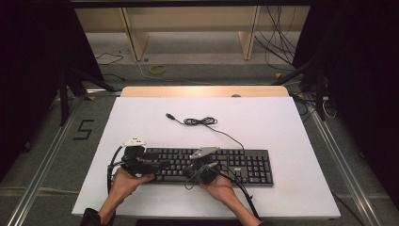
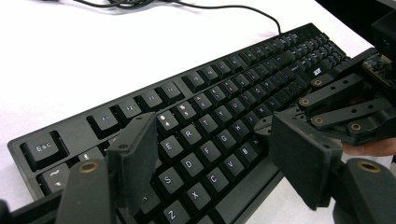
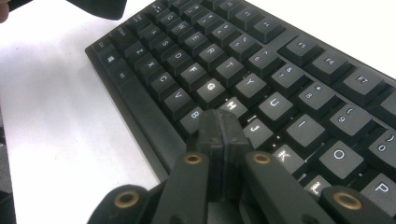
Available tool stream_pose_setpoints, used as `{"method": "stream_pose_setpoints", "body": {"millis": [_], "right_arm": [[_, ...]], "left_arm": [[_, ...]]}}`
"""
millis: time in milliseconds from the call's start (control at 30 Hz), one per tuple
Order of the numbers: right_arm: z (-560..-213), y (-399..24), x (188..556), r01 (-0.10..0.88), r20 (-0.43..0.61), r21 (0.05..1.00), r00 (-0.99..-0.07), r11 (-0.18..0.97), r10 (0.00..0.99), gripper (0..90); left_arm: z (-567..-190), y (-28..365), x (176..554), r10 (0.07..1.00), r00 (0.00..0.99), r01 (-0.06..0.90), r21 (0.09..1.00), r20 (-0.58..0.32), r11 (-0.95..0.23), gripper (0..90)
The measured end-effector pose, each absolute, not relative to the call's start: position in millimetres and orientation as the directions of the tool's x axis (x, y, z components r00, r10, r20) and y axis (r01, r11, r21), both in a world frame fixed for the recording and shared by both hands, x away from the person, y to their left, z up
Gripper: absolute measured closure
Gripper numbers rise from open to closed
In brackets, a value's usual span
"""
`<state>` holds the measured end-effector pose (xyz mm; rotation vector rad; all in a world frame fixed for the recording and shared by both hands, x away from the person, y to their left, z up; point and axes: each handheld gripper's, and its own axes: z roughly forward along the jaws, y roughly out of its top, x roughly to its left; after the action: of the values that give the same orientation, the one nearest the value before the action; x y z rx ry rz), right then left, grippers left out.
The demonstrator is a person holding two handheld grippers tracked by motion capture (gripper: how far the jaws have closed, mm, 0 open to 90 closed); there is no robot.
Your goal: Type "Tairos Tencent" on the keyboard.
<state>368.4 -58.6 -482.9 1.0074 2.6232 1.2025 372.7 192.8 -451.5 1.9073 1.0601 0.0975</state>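
The left gripper [image 2: 215, 158] is seen in its own view with the jaws spread wide and nothing between the pads; the letter keys E, D, S, C and X of the flat black plastic computer keyboard [image 2: 210, 121] lie in the gap beneath them. The right gripper [image 3: 223, 140] is clenched, its two pads pressed together with nothing held, the tip set just over the keys around H, B and J of the keyboard [image 3: 261, 70].

From the high view, the left gripper [image 1: 136, 162] is placed at the keyboard's [image 1: 244, 165] 9 o'clock end and the right gripper [image 1: 204, 167] near its middle, each held by a hand [image 1: 123, 184]. Key legends are readable in the gripper views, but not from above. The thin black cable [image 1: 200, 121] is shown from above, coiled at 12 o'clock of the keyboard on the white tabletop [image 1: 282, 127].
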Motion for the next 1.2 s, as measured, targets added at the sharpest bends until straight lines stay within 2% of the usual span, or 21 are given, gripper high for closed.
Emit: {"method": "stream_pose_setpoints", "body": {"millis": [267, 500, 667, 967, 1200], "right_arm": [[-480.5, -61.2, 368.6, 0.545, 0.211, 0.708, -0.770, 0.449, 0.602, 90.0], [-470.1, -71.2, 366.1, 0.532, 0.228, 0.746, -0.769, 0.401, 0.597, 83.1], [-466.3, -82.3, 365.2, 0.535, 0.242, 0.759, -0.761, 0.371, 0.602, 75.0], [-461.0, -96.3, 363.7, 0.546, 0.268, 0.767, -0.750, 0.337, 0.605, 53.7], [-456.9, -102.5, 360.8, 0.541, 0.258, 0.774, -0.744, 0.329, 0.616, 43.5]], "left_arm": [[-452.4, 192.5, 374.2, 0.710, 0.623, 0.632, 0.747, -0.328, -0.209, 32.7], [-453.2, 191.6, 375.5, 0.713, 0.619, 0.633, 0.746, -0.329, -0.206, 33.0], [-453.8, 190.0, 376.6, 0.712, 0.622, 0.633, 0.744, -0.325, -0.213, 33.0], [-455.0, 187.5, 378.0, 0.711, 0.627, 0.631, 0.743, -0.319, -0.224, 33.2], [-455.3, 185.1, 379.6, 0.708, 0.631, 0.631, 0.741, -0.318, -0.229, 34.2]]}}
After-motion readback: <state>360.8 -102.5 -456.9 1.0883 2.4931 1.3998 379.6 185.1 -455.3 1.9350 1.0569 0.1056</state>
